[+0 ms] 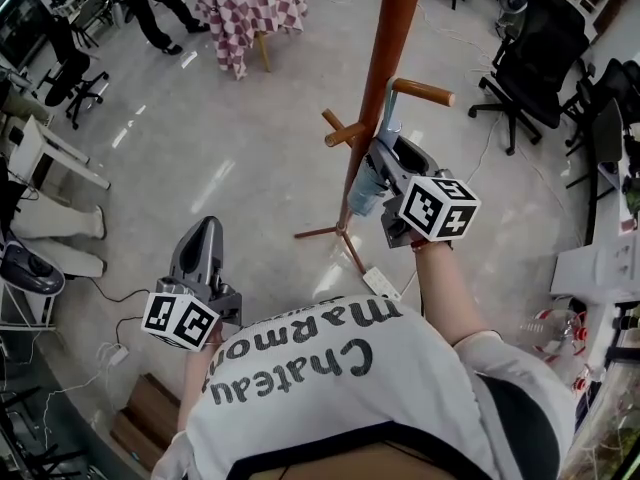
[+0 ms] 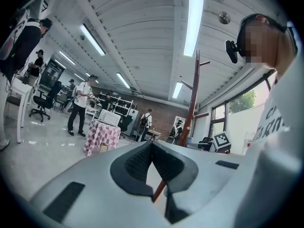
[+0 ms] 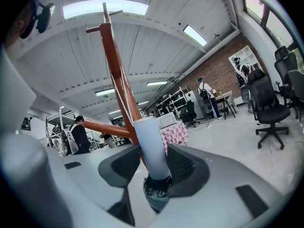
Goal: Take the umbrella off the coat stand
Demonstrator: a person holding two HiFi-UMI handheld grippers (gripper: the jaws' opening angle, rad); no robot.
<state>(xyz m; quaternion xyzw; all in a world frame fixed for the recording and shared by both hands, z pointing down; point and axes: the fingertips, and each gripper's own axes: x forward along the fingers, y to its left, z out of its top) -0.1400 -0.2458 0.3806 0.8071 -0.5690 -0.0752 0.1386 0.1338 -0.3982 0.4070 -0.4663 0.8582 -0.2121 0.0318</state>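
Observation:
The brown coat stand (image 1: 385, 58) rises in front of me, with a short peg (image 1: 422, 92) to its right. The folded umbrella (image 1: 363, 192) hangs beside the pole under that peg. My right gripper (image 1: 385, 160) reaches level around it. In the right gripper view the pale blue handle (image 3: 149, 137) stands upright between the jaws of the right gripper (image 3: 154, 162). The right pad lies against it and a thin gap shows at the left pad. My left gripper (image 1: 199, 232) hangs low at the left, away from the stand; the left gripper (image 2: 152, 151) has its tips together and holds nothing.
The stand's feet (image 1: 335, 230) spread on the grey floor, with a white power strip (image 1: 382, 283) beside them. A table with a checked cloth (image 1: 255, 8) stands behind, black office chairs (image 1: 535, 53) at the right. A person (image 1: 150, 3) stands at the far left.

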